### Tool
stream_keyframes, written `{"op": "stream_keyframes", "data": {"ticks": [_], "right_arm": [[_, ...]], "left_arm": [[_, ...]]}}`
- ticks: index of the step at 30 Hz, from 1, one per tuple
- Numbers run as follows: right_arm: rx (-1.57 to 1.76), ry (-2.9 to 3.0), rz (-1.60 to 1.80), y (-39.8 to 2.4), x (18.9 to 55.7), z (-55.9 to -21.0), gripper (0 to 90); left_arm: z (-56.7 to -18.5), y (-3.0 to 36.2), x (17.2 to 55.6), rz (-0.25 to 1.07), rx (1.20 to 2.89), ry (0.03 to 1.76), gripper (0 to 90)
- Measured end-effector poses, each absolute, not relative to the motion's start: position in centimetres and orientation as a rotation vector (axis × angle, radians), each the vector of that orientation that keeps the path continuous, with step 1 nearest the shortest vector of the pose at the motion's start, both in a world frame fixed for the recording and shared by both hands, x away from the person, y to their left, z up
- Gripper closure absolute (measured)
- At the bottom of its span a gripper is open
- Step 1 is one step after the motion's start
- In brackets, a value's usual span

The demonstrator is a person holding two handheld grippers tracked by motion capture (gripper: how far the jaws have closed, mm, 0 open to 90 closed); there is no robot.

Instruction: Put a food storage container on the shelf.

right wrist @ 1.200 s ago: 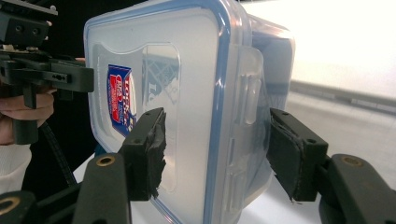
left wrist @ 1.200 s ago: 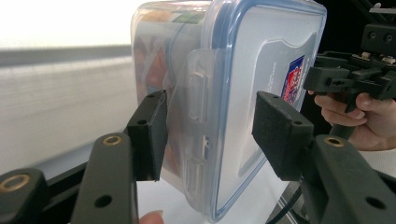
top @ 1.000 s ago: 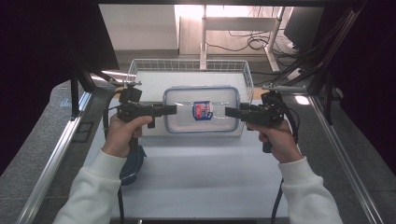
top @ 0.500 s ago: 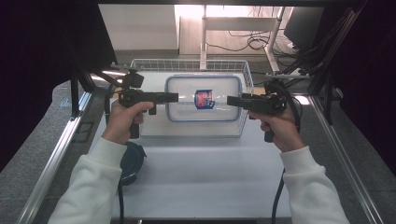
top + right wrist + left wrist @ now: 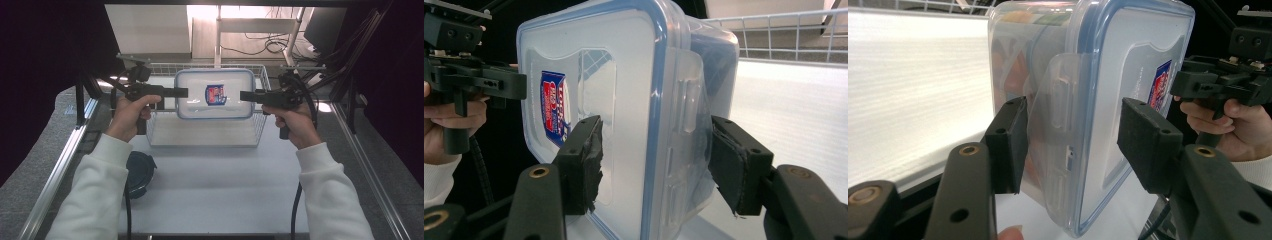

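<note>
A clear plastic container (image 5: 225,107) with a blue-rimmed lid and a red-and-blue label hangs in the air over a wire basket (image 5: 202,145). It is tilted so its lid faces me. My left gripper (image 5: 184,92) is shut on its left end, and my right gripper (image 5: 243,95) is shut on its right end. In the left gripper view the left gripper (image 5: 1073,140) has its pads on either side of the side latch (image 5: 1060,100). In the right gripper view the right gripper (image 5: 656,155) clamps the opposite latch (image 5: 686,110). Colourful contents show dimly through the wall.
The wire basket stands at the back middle of the white table (image 5: 215,190). A dark round lid (image 5: 137,170) lies at the table's left edge by my left sleeve. Metal rails (image 5: 55,175) run down both sides. Cables trail from each gripper.
Both hands have carried the container upward and away from me. It now hangs higher over the basket. The grips have not changed.
</note>
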State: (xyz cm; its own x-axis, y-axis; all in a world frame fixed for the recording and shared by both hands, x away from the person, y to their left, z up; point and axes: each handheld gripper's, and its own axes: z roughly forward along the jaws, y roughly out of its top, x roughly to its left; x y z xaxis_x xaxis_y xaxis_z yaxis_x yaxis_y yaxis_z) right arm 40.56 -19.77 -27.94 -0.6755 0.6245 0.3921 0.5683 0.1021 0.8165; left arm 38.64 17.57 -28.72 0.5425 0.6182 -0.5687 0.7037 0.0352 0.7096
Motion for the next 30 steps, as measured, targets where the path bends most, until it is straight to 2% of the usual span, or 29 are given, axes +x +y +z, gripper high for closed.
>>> {"op": "stream_keyframes", "data": {"ticks": [18, 30], "right_arm": [[1.254, 2.303, 1.640, -18.5, 43.0, -26.4, 41.3], [1.318, 2.307, 1.641, -18.0, 45.7, -27.6, 41.3]], "left_arm": [[-28.0, 18.7, 41.0, -0.101, 1.620, 1.143, 46.7], [-28.9, 19.1, 43.6, -0.109, 1.622, 1.182, 46.5]]}}
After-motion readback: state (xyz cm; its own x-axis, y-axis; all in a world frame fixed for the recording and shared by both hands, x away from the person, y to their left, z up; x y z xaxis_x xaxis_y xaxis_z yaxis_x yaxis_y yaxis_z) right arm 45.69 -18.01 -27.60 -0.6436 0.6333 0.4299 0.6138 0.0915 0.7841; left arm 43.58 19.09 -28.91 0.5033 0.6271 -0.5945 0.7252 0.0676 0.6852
